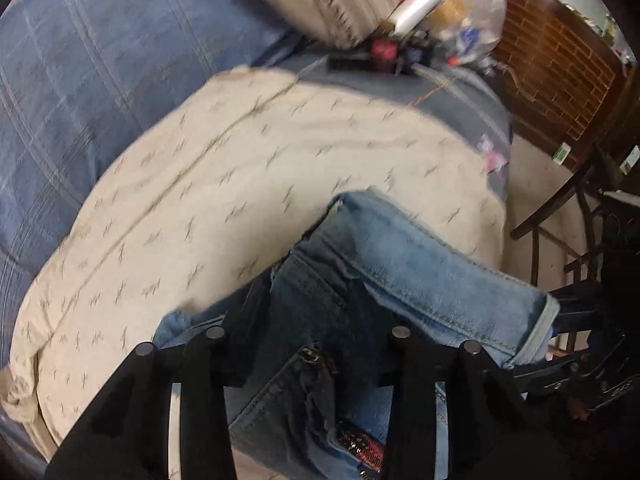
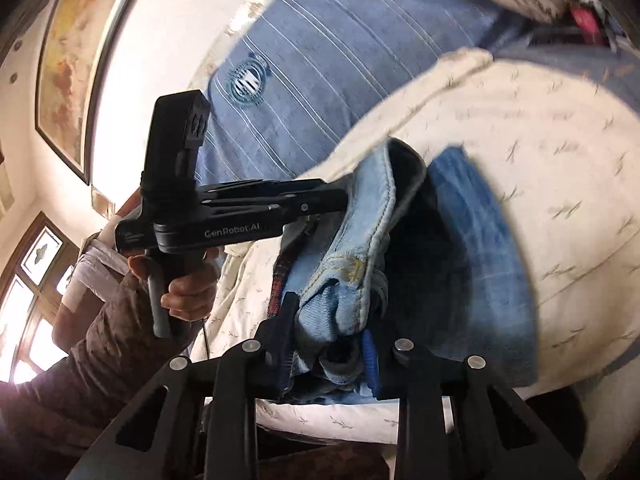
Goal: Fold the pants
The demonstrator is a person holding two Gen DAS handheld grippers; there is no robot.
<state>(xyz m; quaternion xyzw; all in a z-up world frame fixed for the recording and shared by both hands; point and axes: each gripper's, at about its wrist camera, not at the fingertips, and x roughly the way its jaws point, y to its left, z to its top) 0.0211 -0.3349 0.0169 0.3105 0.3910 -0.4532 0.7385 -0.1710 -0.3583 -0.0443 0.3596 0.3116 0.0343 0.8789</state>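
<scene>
Gripping the jeans over the cream blanket, both claws look clamped on denim: right gripper clearly, left gripper probably, it's blurry. Fold's mid-lift; next, carry the edge across evenly.

Black hand-held gripper with silver pivot screws, blue pads; second black one marked "GenRobot.AI"; hand in brown ribbed sleeve.
</scene>
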